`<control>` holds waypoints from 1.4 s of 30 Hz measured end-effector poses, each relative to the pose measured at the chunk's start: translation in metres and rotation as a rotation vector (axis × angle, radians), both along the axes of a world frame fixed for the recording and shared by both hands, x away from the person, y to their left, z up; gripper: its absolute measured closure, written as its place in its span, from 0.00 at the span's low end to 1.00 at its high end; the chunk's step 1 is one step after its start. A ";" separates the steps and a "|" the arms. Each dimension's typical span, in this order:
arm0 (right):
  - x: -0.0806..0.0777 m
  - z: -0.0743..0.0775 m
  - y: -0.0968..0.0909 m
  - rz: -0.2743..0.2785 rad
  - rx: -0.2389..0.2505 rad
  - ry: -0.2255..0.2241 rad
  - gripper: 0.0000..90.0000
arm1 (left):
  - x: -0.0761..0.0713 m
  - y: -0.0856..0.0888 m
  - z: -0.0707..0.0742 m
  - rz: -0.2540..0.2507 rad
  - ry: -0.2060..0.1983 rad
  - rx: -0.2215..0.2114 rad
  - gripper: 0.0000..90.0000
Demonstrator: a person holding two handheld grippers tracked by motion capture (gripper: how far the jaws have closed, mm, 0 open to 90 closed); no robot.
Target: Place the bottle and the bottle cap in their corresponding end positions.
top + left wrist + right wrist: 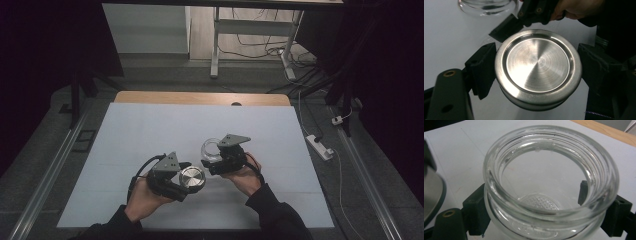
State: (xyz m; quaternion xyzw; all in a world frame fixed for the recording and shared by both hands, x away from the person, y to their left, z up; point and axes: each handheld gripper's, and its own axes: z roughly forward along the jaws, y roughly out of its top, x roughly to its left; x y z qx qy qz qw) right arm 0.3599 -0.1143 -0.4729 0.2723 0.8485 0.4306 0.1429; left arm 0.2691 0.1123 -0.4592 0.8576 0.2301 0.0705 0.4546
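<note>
Holding both parts clear of the white table cover (150, 130): left gripper (186, 181) clamped on the steel lid (538, 67), jaws pressing its side wall from opposite sides, flat brushed top facing the camera

Right gripper (212, 161) clamped on the clear glass jar (550, 182), jaws on the body just under the threaded neck, mouth open and tilted toward the camera; nothing seen inside. In the high view the lid (192, 178) sits just left of and slightly nearer the person than the jar (212, 148), close but apart

Handling, judged:
- lid: rigid, light, polished metal, so slippery under the pads; the rim is shallow, so grip square across the full width, not on the curved shoulder
- jar: stiff, heavier than the lid, fragile; smooth wall could slide or rotate in the jaws when torque is applied
- best hold on the jar is the straight wall below the threads, leaving the neck free for the lid
- misaligned threads could jam; bring the lid on level
</note>
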 end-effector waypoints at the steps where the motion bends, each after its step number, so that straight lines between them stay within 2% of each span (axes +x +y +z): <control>1: 0.003 -0.001 0.001 -0.004 0.000 -0.001 0.17 | -0.001 -0.001 -0.002 -0.003 0.000 -0.001 0.23; 14: 0.020 -0.005 0.012 -0.022 -0.006 -0.008 0.17 | -0.004 -0.010 -0.028 -0.012 -0.010 0.013 0.23; 19: 0.026 -0.006 0.015 -0.031 -0.008 -0.014 0.17 | 0.001 -0.009 -0.036 0.007 -0.015 0.019 0.23; 22: 0.031 -0.006 0.016 -0.038 -0.009 -0.016 0.17 | 0.005 -0.010 -0.042 0.017 0.003 0.013 0.23; 29: 0.038 -0.008 0.020 -0.049 -0.013 -0.028 0.17 | 0.014 -0.014 -0.055 0.030 0.012 0.023 0.23; 42: 0.057 -0.017 0.030 -0.068 -0.033 -0.034 0.17 | 0.026 -0.023 -0.067 0.038 -0.007 0.059 0.23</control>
